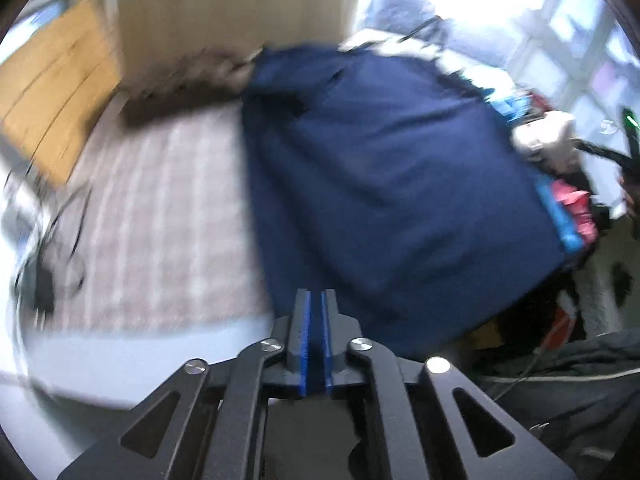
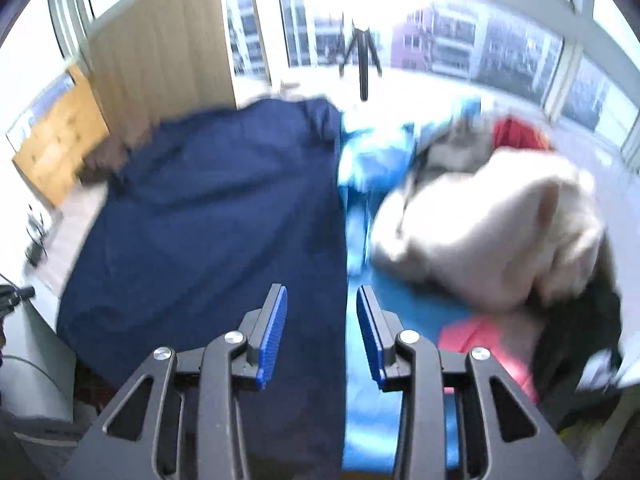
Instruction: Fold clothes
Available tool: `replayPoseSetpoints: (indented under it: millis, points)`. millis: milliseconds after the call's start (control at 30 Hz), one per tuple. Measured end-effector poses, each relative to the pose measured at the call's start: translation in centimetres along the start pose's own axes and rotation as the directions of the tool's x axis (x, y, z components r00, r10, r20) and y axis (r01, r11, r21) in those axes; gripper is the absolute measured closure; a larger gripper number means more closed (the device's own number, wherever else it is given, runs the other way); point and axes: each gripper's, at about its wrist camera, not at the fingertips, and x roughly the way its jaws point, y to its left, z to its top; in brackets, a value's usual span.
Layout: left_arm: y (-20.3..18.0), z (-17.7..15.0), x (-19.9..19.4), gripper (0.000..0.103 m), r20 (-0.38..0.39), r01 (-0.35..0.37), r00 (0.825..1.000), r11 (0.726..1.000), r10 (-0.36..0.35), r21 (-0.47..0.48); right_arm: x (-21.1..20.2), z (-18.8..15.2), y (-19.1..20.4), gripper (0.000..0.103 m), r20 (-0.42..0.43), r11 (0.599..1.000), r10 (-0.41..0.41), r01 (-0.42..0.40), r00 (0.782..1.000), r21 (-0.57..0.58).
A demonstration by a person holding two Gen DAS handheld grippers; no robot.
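The navy garment (image 2: 208, 216) lies spread in the middle left of the frame, beside a pile of unfolded clothes (image 2: 480, 232). My left gripper (image 1: 316, 300) has its jaws nearly closed and empty; my right gripper (image 2: 322, 300) hovers open over the garment's edge. I judge the fold is just starting: next I must grasp the near edge.

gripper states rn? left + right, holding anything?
Left gripper: shut, blue pads nearly touching; whether it pinches the navy garment cannot be told.
Right gripper: open, empty, above the navy garment's edge.

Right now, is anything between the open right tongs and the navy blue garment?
Nothing visible. The right tongs hang open directly over the navy blue garment's right edge; the cream clothes pile sits off to the right.
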Motion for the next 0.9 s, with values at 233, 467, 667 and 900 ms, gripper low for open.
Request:
replayPoseSetpoints:
  millis: [233,467,667,900]
  points:
    - [-9.9,6.0,5.3,0.090,0.032,0.130,0.990,0.987,-0.134,0.097,2.3,10.9,-0.3,0.060,0.087,0.993,0.041,-0.032,0.995,-0.110]
    - [-7.9,3.3,8.0,0.087,0.003,-0.034,0.999,0.987,0.035,-0.155,7.6,17.1,9.6,0.060,0.036,0.896,0.260,-0.228,0.965,-0.380]
    - [-2.4,-4.6,7.8,0.089,-0.097,-0.232,0.973,0.892,0.211,-0.389,15.9,20.6,23.0,0.060,-0.099,0.817,0.349,-0.354,0.932,-0.454]
    - [1.2,-8.3,7.0,0.089,-0.087,-0.231,0.973,0.892,0.214,-0.388,27.7,22.7,34.9,0.060,-0.186,0.896,0.287,-0.332,0.940,-0.294]
